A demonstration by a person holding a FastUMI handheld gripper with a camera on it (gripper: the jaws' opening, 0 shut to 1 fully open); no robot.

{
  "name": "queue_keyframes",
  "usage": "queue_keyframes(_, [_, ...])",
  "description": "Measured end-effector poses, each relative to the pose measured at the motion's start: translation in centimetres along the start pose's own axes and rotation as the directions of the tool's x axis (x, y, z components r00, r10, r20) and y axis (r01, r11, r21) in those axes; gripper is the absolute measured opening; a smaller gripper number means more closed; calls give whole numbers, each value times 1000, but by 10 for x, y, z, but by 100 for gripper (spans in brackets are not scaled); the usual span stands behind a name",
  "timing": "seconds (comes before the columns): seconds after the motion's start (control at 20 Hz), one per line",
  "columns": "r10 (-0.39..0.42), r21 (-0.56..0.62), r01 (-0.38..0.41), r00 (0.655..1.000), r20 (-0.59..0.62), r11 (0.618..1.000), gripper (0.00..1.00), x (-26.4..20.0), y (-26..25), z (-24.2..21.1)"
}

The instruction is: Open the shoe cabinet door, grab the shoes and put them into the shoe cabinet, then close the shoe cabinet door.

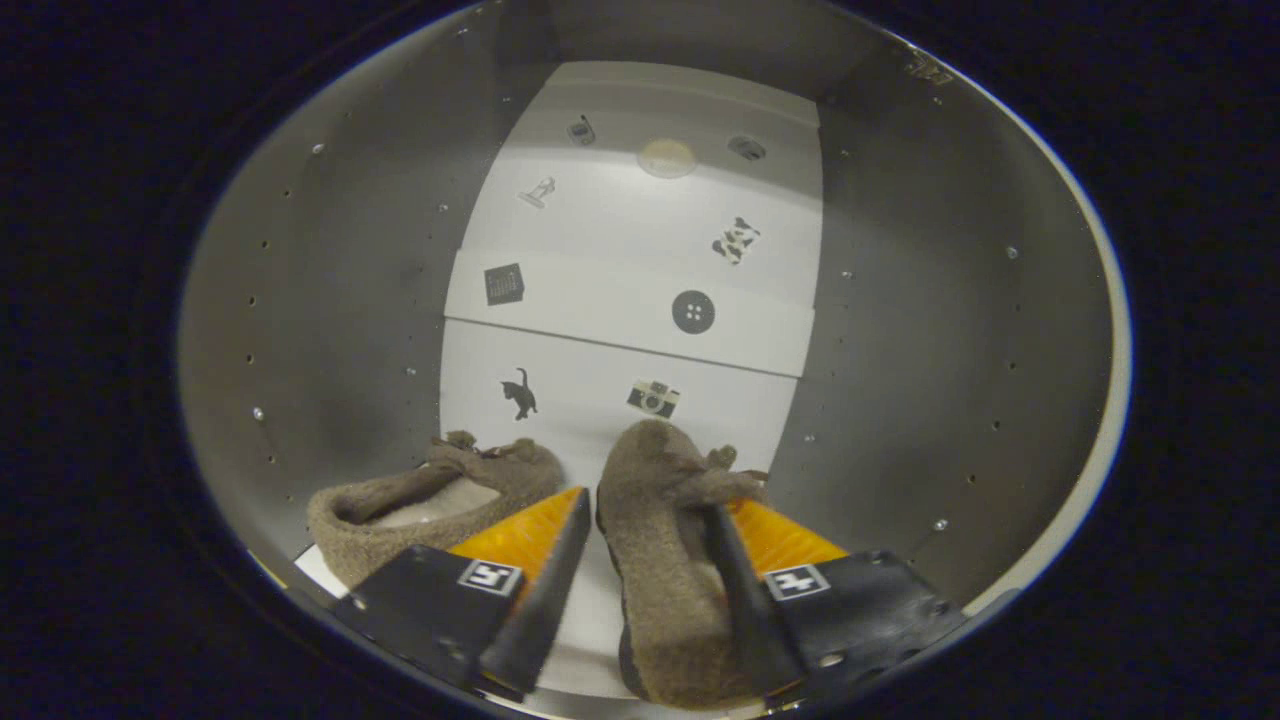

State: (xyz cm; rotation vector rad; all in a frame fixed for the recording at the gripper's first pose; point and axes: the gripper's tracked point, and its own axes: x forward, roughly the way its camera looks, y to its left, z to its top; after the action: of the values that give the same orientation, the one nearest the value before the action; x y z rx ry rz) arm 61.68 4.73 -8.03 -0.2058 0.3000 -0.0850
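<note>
Gripper [648,540] reaching inside the shoe cabinet [330,330], fingers spread apart, one brown felt shoe [655,560] tilted on its side between them, touching the right finger, grasp uncertain, second shoe [430,500] just left of the left finger, stickers [693,311] on the white back panels [630,300].

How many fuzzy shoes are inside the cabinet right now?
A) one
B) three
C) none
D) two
D: one brown shoe lies beside the open hand-held gripper, and a second shoe sits between its fingers, both on the cabinet's white floor.
</note>
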Motion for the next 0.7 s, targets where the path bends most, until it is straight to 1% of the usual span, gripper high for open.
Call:
queue_keyframes(0.05, [11,25,-11,1000,-7,1000,70,-4,0,-1])
queue_keyframes(0.1, [11,32,-11,1000,11,999,83,-10,-2,3])
queue_keyframes(0.15, [-17,17,17,999,36,1000,96,-14,-10,8])
queue_keyframes(0.2, [-23,-6,23,998,62,1000,97,-21,-13,15])
queue_keyframes(0.35, [1,-44,1,998,66,999,100,-46,-12,21])
queue_keyframes(0.45, [6,-34,-3,997,81,999,100,-68,-13,28])
queue_keyframes(0.6, [32,0,-32,996,78,999,100,-110,-7,34])
queue_keyframes(0.7, [54,21,-56,995,89,998,100,-145,-2,46])
